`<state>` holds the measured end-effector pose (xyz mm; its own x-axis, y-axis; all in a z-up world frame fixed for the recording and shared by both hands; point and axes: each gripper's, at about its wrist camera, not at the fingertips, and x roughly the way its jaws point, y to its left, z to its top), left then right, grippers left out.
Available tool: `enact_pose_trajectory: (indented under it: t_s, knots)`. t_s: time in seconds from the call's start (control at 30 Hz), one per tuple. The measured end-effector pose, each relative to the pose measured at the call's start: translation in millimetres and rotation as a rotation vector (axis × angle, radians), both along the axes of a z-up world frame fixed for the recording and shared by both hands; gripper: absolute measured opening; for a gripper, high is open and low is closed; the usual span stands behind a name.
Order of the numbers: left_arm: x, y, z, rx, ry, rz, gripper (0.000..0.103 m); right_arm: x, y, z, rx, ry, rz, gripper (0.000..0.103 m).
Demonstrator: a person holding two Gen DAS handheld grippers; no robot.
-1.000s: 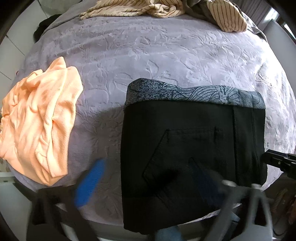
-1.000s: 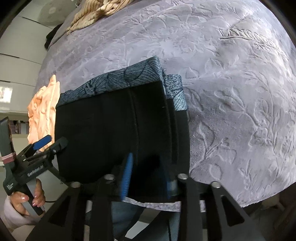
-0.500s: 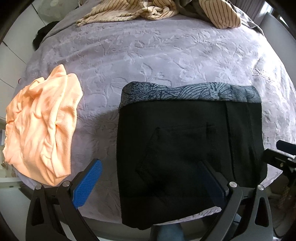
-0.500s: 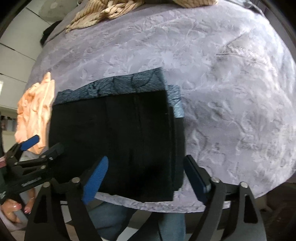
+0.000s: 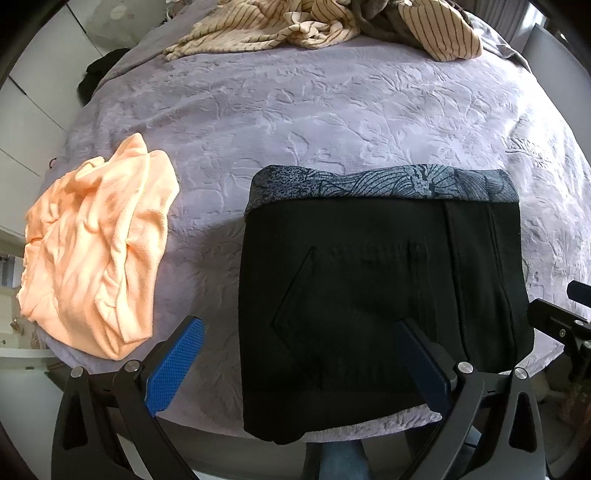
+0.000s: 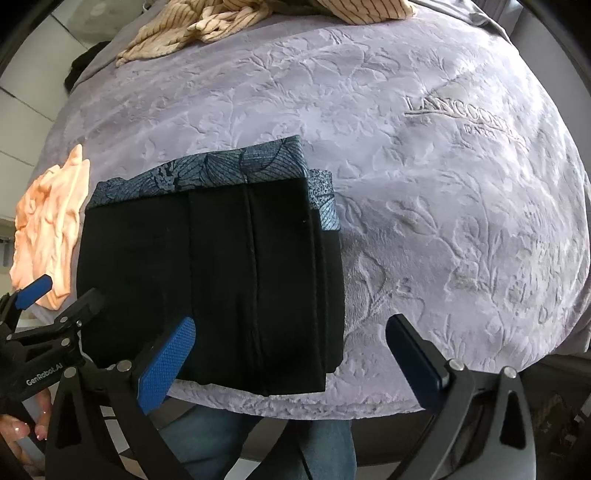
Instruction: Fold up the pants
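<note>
The black pants point(image 5: 380, 291) lie folded into a flat rectangle at the near edge of the lilac bedspread point(image 5: 332, 107), with a blue-grey patterned band along the far edge. They also show in the right wrist view point(image 6: 207, 280). My left gripper point(image 5: 299, 362) is open and empty, held above the fold's near left part. My right gripper point(image 6: 291, 358) is open and empty, above the fold's near right corner. The left gripper also shows in the right wrist view point(image 6: 55, 299) at the far left.
A crumpled orange garment point(image 5: 92, 258) lies left of the pants. Striped beige clothes point(image 5: 314, 26) are heaped at the bed's far edge. A dark item point(image 5: 96, 74) sits at the far left edge. The person's jeans point(image 6: 229, 439) are below the near edge.
Both grippers have opened and drawn back from the folded pants. The right gripper was shut on the near edge a second ago and has let go. The pants lie still.
</note>
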<state>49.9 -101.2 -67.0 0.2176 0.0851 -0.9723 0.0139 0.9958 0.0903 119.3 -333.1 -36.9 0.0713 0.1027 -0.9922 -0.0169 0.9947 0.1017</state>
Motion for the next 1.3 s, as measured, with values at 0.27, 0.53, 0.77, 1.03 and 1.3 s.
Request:
enact_pose_trajectory:
  t_s: [0.27, 0.53, 0.77, 1.03, 1.3]
  knots:
    - [-2.6, -0.7, 0.8, 0.002, -0.001, -0.003, 0.103, -6.7, -1.3, -0.5, 0.008, 0.012, -0.012, 0.103]
    - [-6.1, -3.8, 1.8, 0.006, -0.005, -0.005, 0.103, -8.6, -3.0, -0.2, 0.012, 0.010, -0.018, 0.103]
    - [-6.9, -6.0, 2.7, 0.005, -0.005, -0.011, 0.103, -8.9, -3.7, -0.5, 0.011, 0.014, -0.019, 0.103]
    - [-6.7, -8.1, 3.7, 0.009, -0.006, -0.018, 0.103, -10.3, -6.0, -1.8, 0.012, 0.015, -0.025, 0.103]
    - [-7.0, -8.6, 3.4, 0.009, -0.007, -0.018, 0.103, -8.0, -6.3, -2.1, 0.013, 0.016, -0.022, 0.103]
